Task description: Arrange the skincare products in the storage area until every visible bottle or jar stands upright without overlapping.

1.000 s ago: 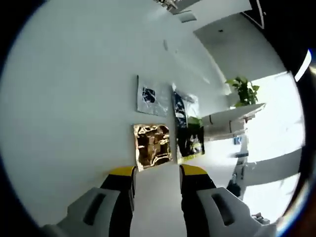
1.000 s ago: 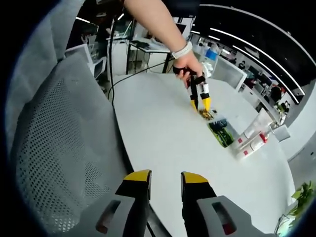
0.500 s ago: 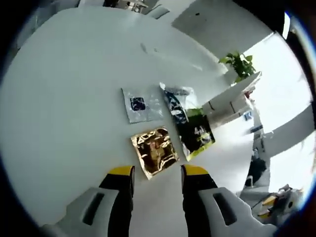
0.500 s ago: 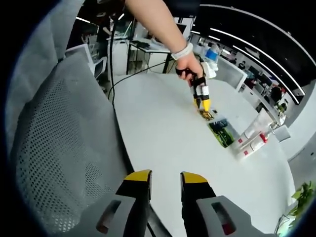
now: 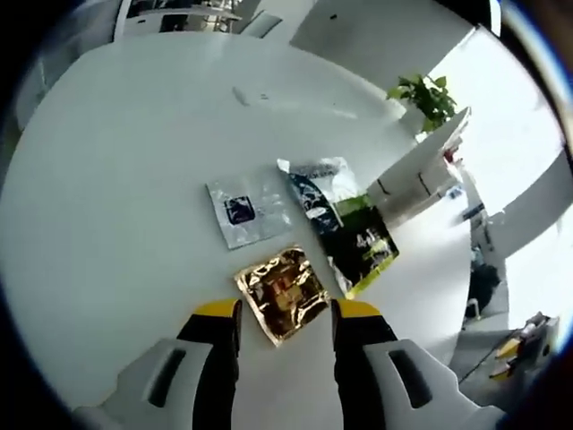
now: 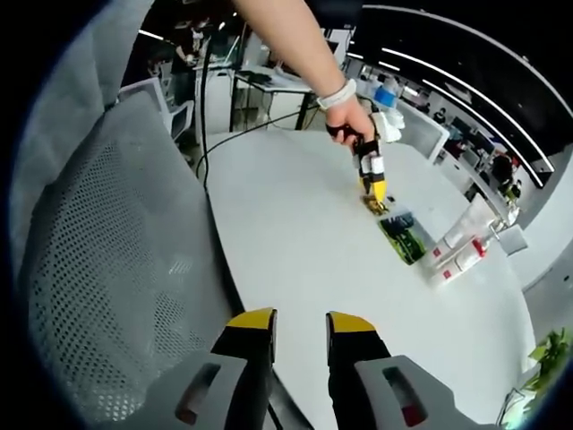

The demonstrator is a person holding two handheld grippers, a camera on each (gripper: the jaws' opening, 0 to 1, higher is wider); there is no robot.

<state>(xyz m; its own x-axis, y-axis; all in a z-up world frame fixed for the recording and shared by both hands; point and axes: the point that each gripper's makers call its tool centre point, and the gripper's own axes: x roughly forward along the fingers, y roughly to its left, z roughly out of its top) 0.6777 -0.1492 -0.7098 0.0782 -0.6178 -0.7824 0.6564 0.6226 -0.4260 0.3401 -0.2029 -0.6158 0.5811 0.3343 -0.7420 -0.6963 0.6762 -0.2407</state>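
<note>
My left gripper [image 5: 286, 312] is open, hovering low over a white table [image 5: 116, 224]. A crinkled gold sachet [image 5: 285, 291] lies flat just beyond and between its yellow tips. Past it lie a silver sachet [image 5: 243, 208], a dark blue sachet [image 5: 315, 186] and a green-black sachet [image 5: 363, 246], the last two overlapping. In the right gripper view, a hand holds the left gripper [image 6: 375, 195] pointing down at the sachets [image 6: 402, 235]. Two white tubes with red caps [image 6: 458, 255] lie beyond them. My right gripper [image 6: 300, 322] is open and holds nothing, near the table's edge.
A grey mesh chair back [image 6: 98, 269] stands left of the right gripper. A black cable [image 6: 233, 134] runs across the table's far side. A potted plant [image 5: 421, 94] and a white shelf [image 5: 416, 175] stand beyond the table. Bare tabletop [image 6: 295, 242] stretches between the grippers.
The left gripper view has come closer to the sachets, so the gold one now sits nearer the jaw tips. In the right gripper view the hand has tilted the left gripper more upright.
</note>
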